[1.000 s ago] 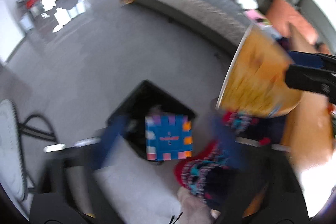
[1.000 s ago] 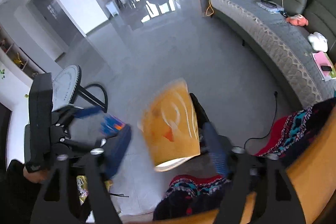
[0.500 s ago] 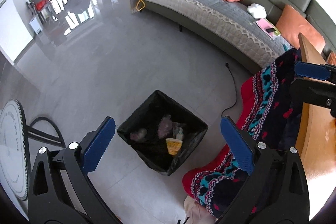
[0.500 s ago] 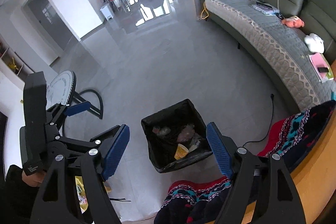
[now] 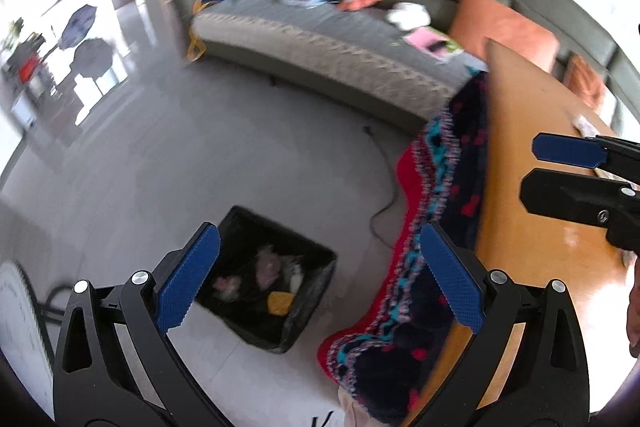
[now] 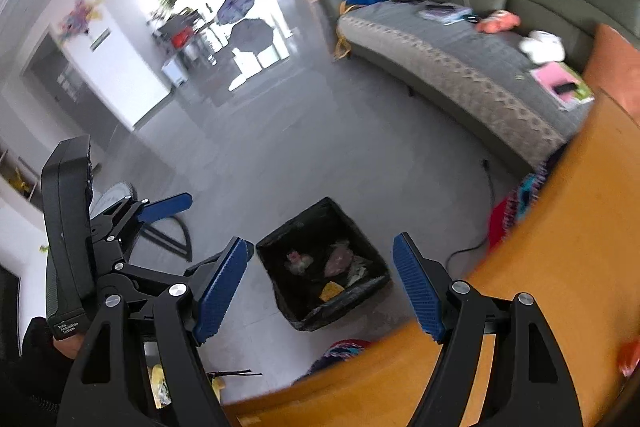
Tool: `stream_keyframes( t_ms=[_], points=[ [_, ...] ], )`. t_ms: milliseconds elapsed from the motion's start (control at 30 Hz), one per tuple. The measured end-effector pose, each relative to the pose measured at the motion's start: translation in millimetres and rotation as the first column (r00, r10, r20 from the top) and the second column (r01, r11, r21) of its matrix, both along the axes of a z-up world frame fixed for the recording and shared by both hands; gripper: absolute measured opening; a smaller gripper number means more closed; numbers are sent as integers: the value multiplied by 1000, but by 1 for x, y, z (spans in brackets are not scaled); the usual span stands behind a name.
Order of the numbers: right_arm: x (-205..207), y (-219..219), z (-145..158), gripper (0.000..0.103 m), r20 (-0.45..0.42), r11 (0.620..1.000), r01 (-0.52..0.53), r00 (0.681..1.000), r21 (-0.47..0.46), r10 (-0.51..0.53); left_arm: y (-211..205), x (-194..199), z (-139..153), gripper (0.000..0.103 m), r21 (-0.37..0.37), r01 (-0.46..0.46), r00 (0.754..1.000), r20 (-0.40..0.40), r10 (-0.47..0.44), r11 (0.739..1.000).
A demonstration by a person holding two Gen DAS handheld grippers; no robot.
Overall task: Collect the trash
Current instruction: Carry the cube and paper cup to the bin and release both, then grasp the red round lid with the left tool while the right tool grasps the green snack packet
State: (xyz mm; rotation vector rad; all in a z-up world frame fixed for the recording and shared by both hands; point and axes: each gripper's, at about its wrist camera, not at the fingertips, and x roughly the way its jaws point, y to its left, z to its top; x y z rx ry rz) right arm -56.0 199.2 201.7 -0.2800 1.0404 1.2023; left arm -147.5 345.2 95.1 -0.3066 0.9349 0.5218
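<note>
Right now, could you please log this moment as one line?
left hand-held gripper: open, empty | right hand-held gripper: open, empty | trash bin: holds litter

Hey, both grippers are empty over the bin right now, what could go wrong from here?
The patterned blanket drapes off the wooden table beside the trash bin; a gripper heading back could snag it. The black cable on the floor nearby might also catch. The left gripper and right gripper sit close together and could collide.
</note>
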Motion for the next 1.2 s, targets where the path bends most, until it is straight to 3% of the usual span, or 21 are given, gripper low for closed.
stream_keyframes(
  t_ms=[267,600,933,1200],
  points=[
    [30,-93,10,76,51,990,138,989,2,-138,-82,60,10,97,-3,190,982,13,-190,982],
    [87,-222,-9,76,35,936,350,937,-40,-348,-190,123,4,97,-22,365,931,13,-365,931],
    [147,-317,-55,76,27,875,462,886,-145,-464,-259,163,-15,97,-62,426,904,-17,-428,903],
    [185,-339,-97,76,9,849,476,873,-230,-487,-276,197,-28,97,-112,439,894,-42,-446,891]
  ],
)
